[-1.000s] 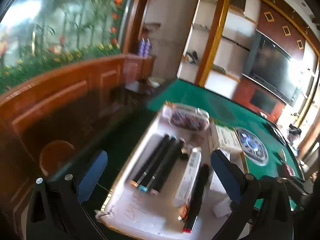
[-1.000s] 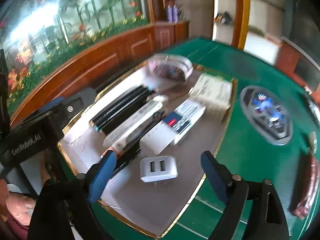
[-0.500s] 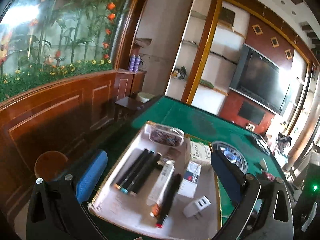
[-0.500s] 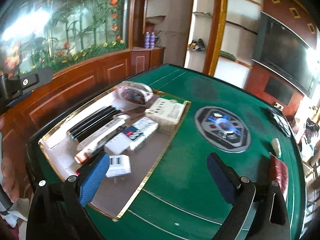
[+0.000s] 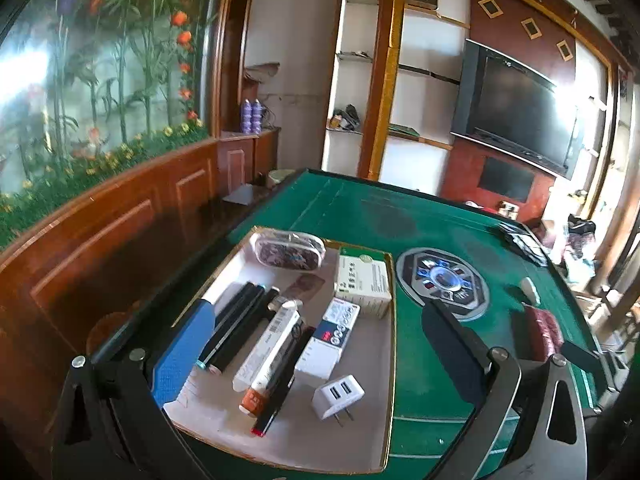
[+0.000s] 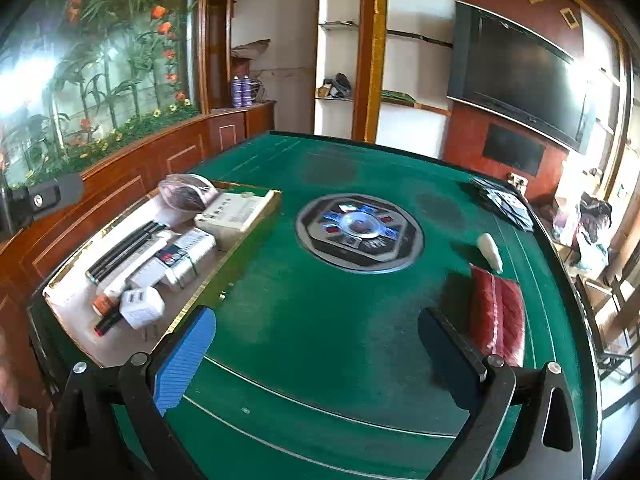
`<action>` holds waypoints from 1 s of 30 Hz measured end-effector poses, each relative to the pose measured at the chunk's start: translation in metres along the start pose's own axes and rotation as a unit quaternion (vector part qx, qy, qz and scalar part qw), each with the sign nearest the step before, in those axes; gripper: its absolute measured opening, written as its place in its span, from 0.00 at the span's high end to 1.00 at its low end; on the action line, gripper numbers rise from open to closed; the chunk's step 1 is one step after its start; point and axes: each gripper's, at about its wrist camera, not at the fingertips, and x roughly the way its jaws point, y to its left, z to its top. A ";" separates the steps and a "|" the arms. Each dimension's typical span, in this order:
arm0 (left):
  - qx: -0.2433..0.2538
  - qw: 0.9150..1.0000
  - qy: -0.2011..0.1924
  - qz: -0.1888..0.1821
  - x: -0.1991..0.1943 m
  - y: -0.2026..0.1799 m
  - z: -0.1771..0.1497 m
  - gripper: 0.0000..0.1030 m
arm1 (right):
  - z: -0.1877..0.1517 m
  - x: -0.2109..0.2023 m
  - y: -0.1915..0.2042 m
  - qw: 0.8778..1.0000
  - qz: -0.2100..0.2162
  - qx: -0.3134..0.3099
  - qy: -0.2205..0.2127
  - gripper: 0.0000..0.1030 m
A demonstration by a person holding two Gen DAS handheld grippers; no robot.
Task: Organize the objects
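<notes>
Two pairs of tongs, one in each of your hands, hang over a green felt tabletop, and neither holds anything. The right tongs have just been opening and now stand at their widest, with only bare felt between their tips. The left tongs also stand wide, with nothing gripped.

In the left wrist view a shallow gold-rimmed tray fills the lower centre of the frame. Inside it lie a clear pouch at the far end, a green and white box beside it, three dark markers along the left side, a white tube, a slim black pen, a small white box and a white USB plug nearest you.

Outside the tray, in the right wrist view, a red packet lies at lower right, touching nothing, with a small white object just above it.

You seem to be between placements. The likely next move calls for carrying the right tongs to the red packet and closing across its narrow width.
</notes>
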 end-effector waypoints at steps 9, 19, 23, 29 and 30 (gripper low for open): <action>-0.009 1.000 0.004 -0.001 0.003 -0.003 0.001 0.00 | -0.004 0.005 -0.018 1.000 0.006 0.011 0.000 0.00; -0.007 1.000 0.021 0.008 0.015 0.005 -0.008 0.00 | -0.004 0.006 -0.003 1.000 0.011 -0.014 -0.010 0.00; -0.009 1.000 0.027 0.013 0.018 0.012 -0.012 0.00 | -0.005 0.005 0.007 0.999 0.008 -0.030 -0.014 0.00; -0.003 0.998 0.046 0.036 0.025 0.022 -0.016 0.00 | -0.006 0.005 0.021 0.999 0.007 -0.051 -0.016 0.00; 0.003 0.998 0.047 0.046 0.026 0.022 -0.018 0.00 | -0.006 0.004 0.023 0.998 0.008 -0.054 -0.017 0.00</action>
